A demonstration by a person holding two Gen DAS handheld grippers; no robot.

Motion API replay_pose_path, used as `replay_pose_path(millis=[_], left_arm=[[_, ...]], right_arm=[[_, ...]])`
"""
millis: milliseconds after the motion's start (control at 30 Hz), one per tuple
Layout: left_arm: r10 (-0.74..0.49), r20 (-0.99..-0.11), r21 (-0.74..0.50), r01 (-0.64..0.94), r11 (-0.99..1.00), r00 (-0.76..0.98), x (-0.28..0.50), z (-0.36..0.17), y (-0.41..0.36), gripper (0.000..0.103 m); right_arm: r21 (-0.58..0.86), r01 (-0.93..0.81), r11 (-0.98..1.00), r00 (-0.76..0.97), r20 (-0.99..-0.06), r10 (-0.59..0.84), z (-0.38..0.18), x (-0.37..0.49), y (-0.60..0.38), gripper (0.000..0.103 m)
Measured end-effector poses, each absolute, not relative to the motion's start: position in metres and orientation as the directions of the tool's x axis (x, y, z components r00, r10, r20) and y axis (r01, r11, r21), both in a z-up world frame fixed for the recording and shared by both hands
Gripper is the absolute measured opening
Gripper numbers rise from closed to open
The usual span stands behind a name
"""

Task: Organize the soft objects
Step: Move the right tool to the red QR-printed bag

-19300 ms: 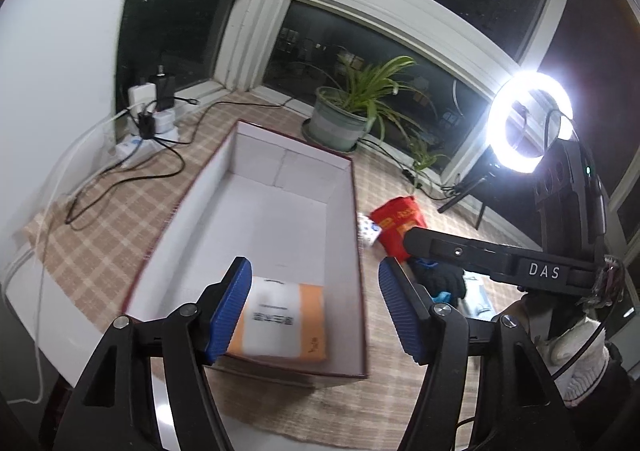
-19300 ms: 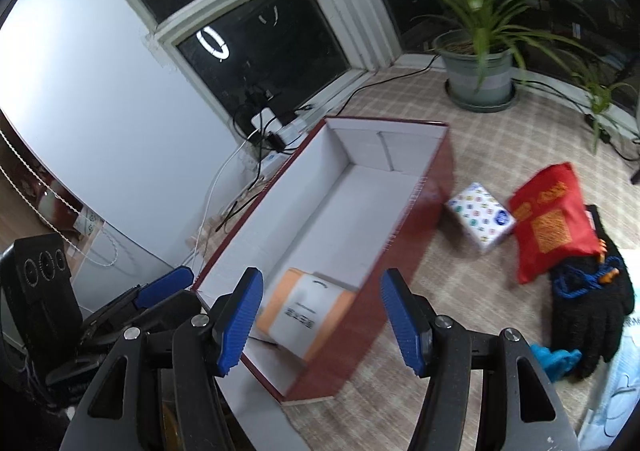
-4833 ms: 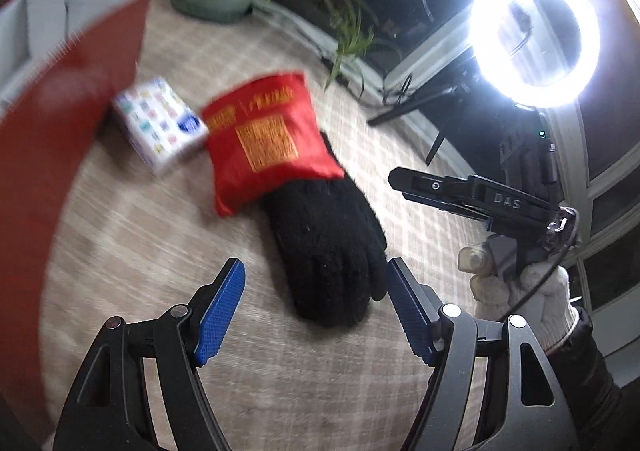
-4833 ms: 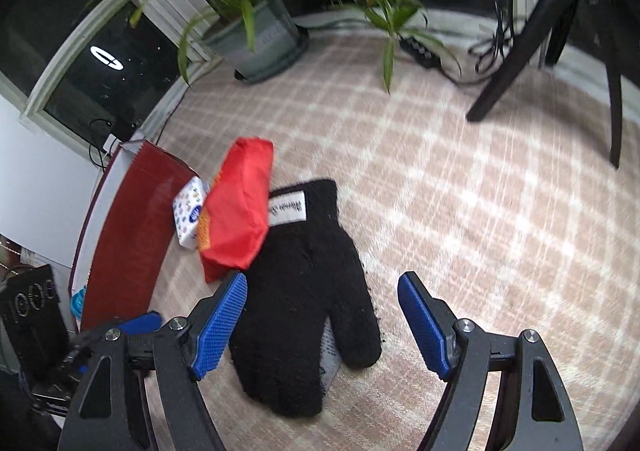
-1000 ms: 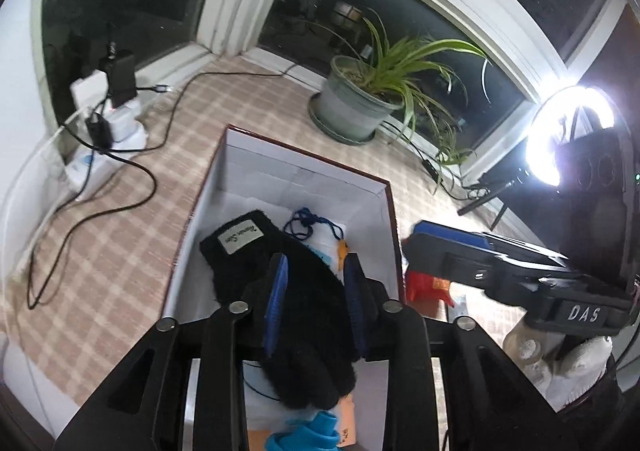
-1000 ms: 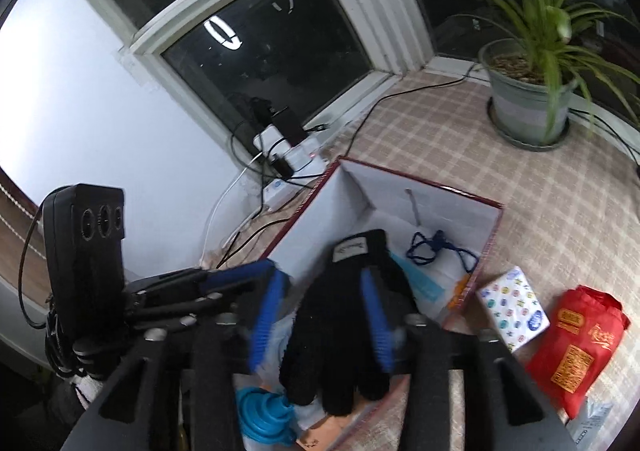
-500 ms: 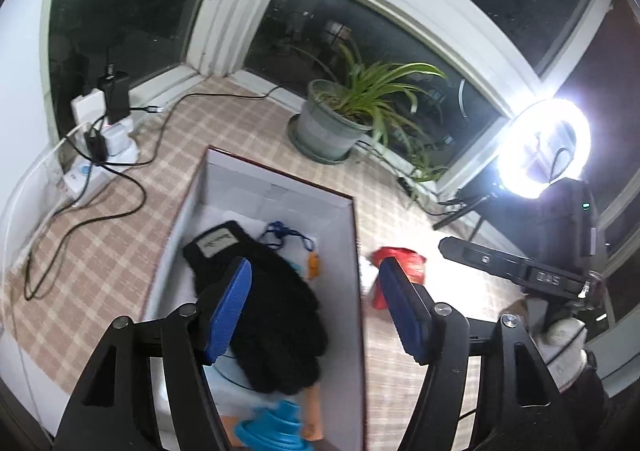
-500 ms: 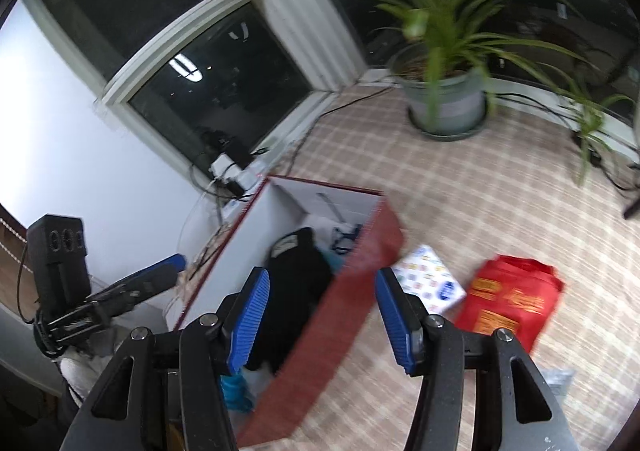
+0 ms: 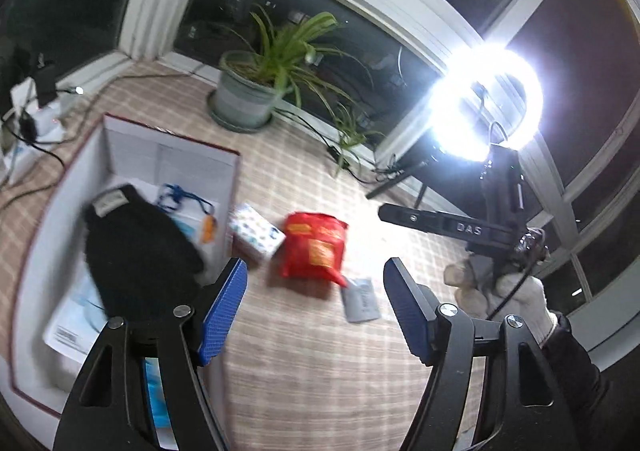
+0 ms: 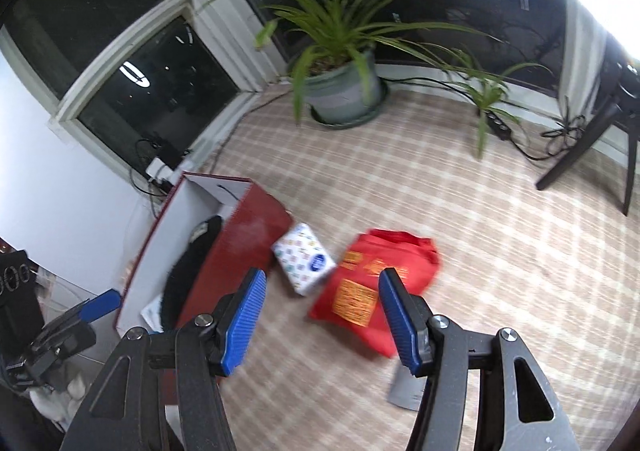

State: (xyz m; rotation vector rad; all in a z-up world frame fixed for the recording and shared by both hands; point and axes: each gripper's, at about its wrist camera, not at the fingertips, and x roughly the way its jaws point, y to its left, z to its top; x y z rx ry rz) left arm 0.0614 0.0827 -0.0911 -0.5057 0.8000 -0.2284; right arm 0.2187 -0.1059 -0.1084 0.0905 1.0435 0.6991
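Observation:
A black knit glove (image 9: pixel 136 247) lies inside the dark red box (image 9: pixel 168 155) at the left, on top of pale packets and a blue-corded item. On the checked mat beside the box sit a patterned tissue pack (image 9: pixel 258 238) and a red pouch (image 9: pixel 316 251), with a small grey packet (image 9: pixel 362 299) nearer me. My left gripper (image 9: pixel 316 307) hangs above the mat, jaws opening, nothing between them. My right gripper (image 10: pixel 322 317) hovers over the red pouch (image 10: pixel 376 291) and tissue pack (image 10: pixel 304 263), jaws opening and empty. The glove (image 10: pixel 192 267) shows inside the box (image 10: pixel 240 247).
A potted plant (image 9: pixel 248 91) stands at the window behind the box. A bright ring light (image 9: pixel 486 103) on a stand is at the right. Cables and a power strip (image 9: pixel 28 111) lie at the far left. A gloved hand (image 9: pixel 504 291) holds the right gripper.
Both grippers let go of the black glove, which now lies in the box. Their jaws spread and both swung right, away from the box toward the red pouch and tissue pack.

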Motion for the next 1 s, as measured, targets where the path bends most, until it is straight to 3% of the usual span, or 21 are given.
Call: replay_pose_path(millis=[500, 1000], left_arm=[[-0.396, -0.665, -0.564, -0.078, 0.822, 0.633, 0.078, -0.140, 0.013, 0.071], [-0.426, -0.692, -0.626, -0.192, 0.756, 0.582, 0.113, -0.195, -0.013, 0.071]], right_arm=[[0.399, -0.476, 0.784, 0.238, -0.800, 0.551, -0.145, 0.254, -0.165, 0.055], [0.424, -0.606, 0.673, 0.058, -0.820, 0.569, -0.179, 0.308, -0.116, 0.055]])
